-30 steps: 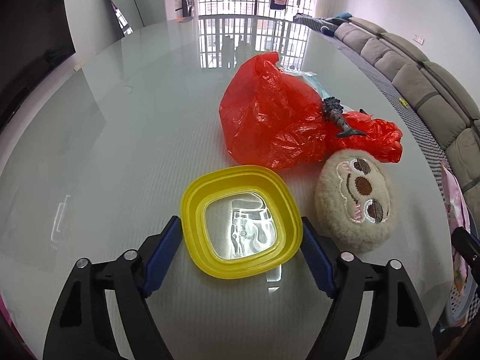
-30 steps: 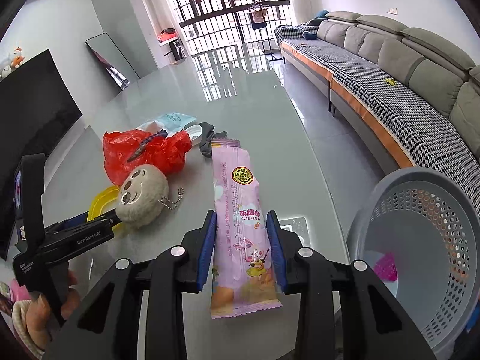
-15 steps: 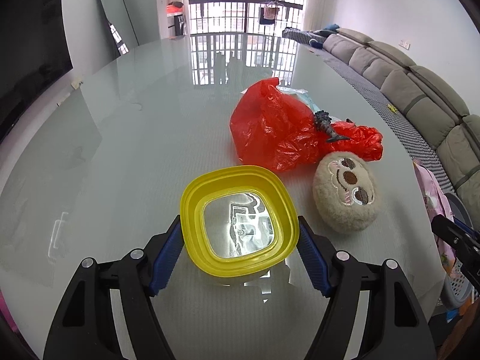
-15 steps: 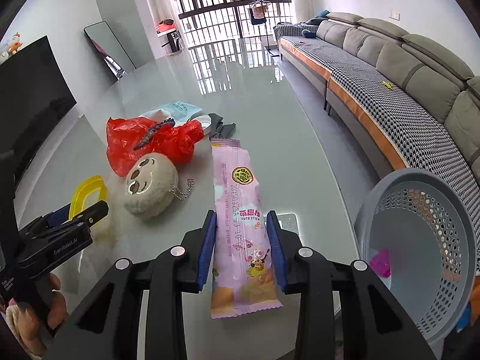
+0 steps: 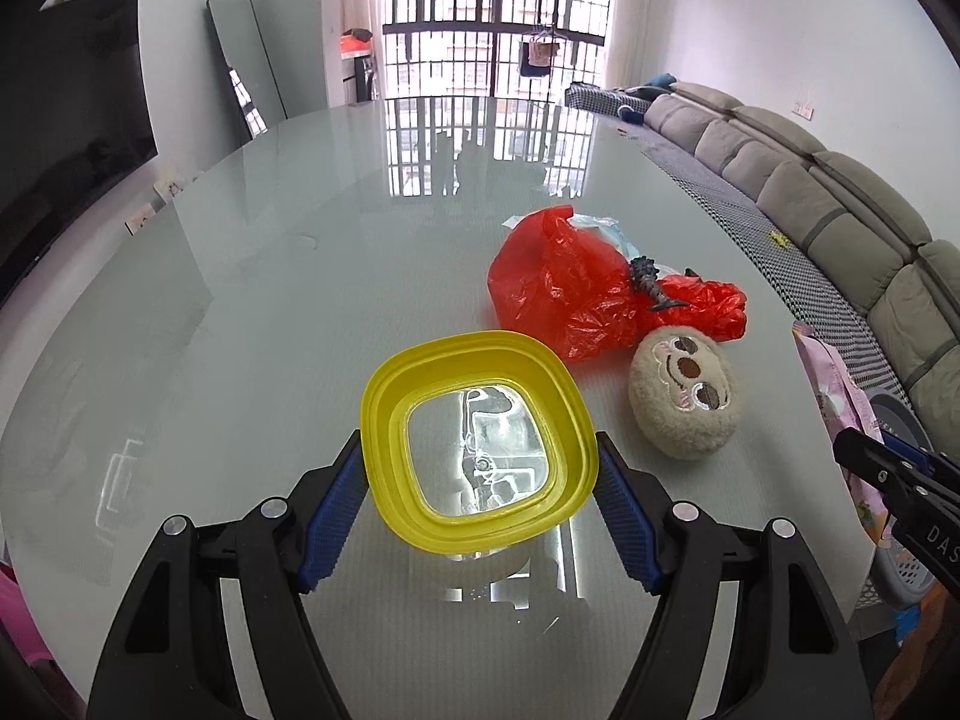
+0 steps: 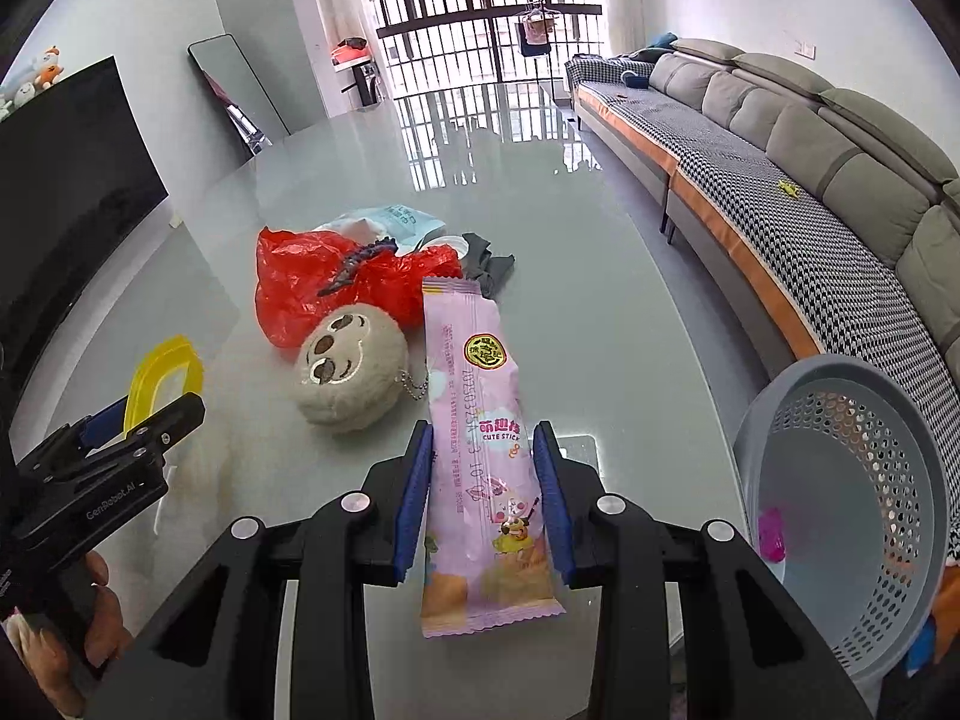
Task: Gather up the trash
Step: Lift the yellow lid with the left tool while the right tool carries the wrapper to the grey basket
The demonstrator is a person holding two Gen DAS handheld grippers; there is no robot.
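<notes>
In the right wrist view the right claw [image 6: 483, 495] sits at lower centre, its blue pads clamped on the pink snack wrapper [image 6: 480, 444], which runs from below the pads up toward mid-frame, lifted over the glossy desk [image 6: 600, 312]. At the right edge, just past the desk's rim and below it, stands the grey perforated basket [image 6: 858, 516] with a pink scrap inside. Open desk surface lies between the wrapper and that rim. Left of the wrapper rests the round plush sloth [image 6: 351, 369], with the crumpled red plastic bag [image 6: 336, 282] behind it. In the left wrist view the left claw [image 5: 480, 507] at lower centre has its pads pressed against both sides of the yellow lid [image 5: 477, 438]; bare desk spreads to the frame's left and top.
</notes>
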